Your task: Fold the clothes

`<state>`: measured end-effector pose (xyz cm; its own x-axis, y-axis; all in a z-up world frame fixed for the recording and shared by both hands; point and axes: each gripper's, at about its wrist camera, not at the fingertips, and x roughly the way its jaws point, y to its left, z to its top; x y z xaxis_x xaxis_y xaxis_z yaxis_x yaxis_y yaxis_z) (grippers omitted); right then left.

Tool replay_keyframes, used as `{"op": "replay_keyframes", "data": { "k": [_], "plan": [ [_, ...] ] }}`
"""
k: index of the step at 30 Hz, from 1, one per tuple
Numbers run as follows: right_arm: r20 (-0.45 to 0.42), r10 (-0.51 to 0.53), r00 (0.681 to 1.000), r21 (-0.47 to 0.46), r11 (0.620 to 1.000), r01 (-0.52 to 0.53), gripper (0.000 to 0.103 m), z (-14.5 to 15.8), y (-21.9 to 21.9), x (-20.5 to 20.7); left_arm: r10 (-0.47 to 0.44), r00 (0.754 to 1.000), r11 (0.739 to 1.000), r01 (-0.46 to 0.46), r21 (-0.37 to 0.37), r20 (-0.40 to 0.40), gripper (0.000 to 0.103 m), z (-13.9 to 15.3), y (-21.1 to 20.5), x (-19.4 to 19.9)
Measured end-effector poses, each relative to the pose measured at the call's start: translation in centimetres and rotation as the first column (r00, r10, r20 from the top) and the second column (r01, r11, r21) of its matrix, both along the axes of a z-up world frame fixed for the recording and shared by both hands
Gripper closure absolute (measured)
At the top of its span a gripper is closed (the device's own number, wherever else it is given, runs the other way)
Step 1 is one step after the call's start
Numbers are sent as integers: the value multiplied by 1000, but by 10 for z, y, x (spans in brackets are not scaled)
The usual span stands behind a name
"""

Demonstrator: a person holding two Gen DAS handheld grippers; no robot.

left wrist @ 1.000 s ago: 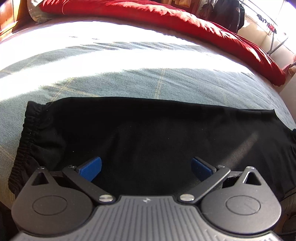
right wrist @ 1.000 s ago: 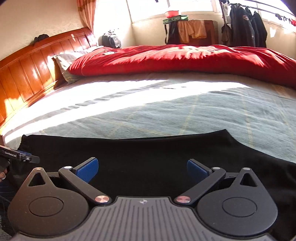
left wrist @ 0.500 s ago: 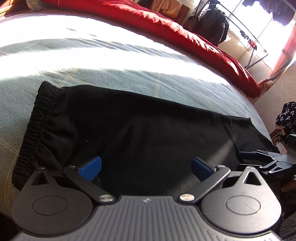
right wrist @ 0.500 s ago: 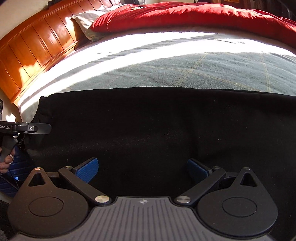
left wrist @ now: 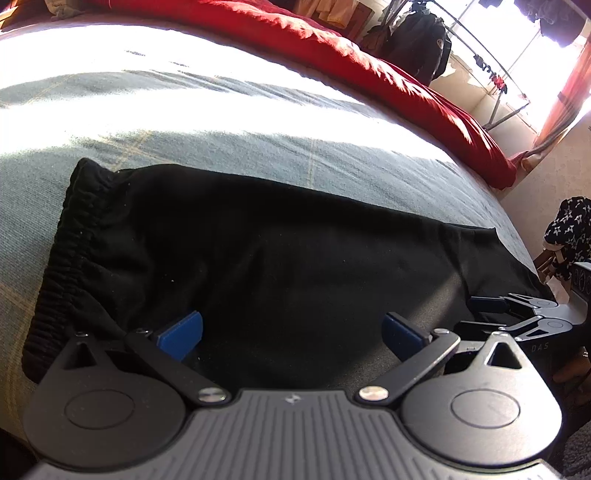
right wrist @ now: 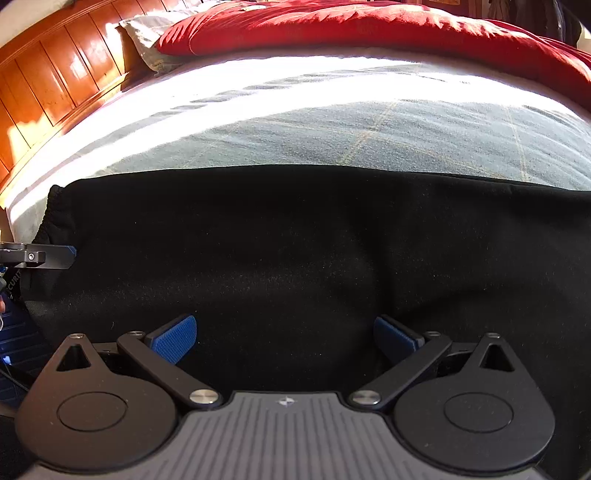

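A pair of black trousers (left wrist: 280,251) lies flat along the near edge of the bed, its elastic waistband (left wrist: 70,236) at the left. My left gripper (left wrist: 291,332) hovers open over the near edge of the cloth close to the waistband, nothing between its blue pads. In the right wrist view the same black trousers (right wrist: 295,251) fill the foreground, and my right gripper (right wrist: 284,336) stands open low over them. The right gripper's fingers (left wrist: 491,306) also show at the far right of the left wrist view, near the leg end.
The bed has a grey-green checked sheet (right wrist: 369,129) in strong sunlight. A red duvet (right wrist: 351,26) is bunched along the far side. A wooden headboard (right wrist: 48,74) and pillow (right wrist: 147,33) stand at the left. A clothes rack (left wrist: 491,70) stands by the window.
Both grippers have dropped closer to the trousers and tilted down. The left one has swung right, bringing the right gripper into its view. Both stay open.
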<state>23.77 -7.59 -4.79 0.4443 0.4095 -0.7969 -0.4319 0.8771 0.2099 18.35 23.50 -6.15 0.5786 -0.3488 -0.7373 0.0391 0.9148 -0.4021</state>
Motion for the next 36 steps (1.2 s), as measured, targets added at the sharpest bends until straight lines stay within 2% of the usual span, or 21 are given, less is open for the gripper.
{"op": "replay_keyframes", "data": {
  "k": [5,10,13,16,18,22,24,28,30,32,36],
  "plan": [
    [5,9,1000,9,1000,-9,0,-1,-1,1,44,999,999,-44,2,-12,1,10,-3,0],
    [21,34,999,-8,999,-34,0,-3,1,-1,-39,999,998,39,-49,4,0,24,-19,-11],
    [25,42,999,-9,999,-42,0,-3,2,-1,-57,998,996,55,-70,-35,0,15,-28,-17],
    [26,46,999,-9,999,-46,0,-3,1,2,-23,999,996,19,-91,-45,1,7,-27,-22],
    [24,45,999,-11,999,-44,0,-2,1,3,-5,999,994,1,-107,-38,1,10,-24,-24],
    [11,25,1000,-2,1000,-25,0,3,1,5,5,1000,998,-3,-68,21,1,27,-18,-29],
    [-11,8,1000,37,999,-8,0,9,-2,7,30,999,997,-28,-67,40,1,33,-11,-32],
    [-68,13,998,195,981,0,0,21,-4,14,101,992,993,-96,-64,76,1,43,8,-42],
    [-109,55,993,303,953,-19,0,28,0,19,138,986,989,-131,-70,99,1,48,20,-49],
    [-143,110,984,372,927,-50,0,32,11,25,177,977,982,-168,-81,121,0,53,32,-58],
    [-207,226,952,427,896,-120,0,38,46,35,267,952,959,-247,-136,148,0,56,55,-76]
  ]
}}
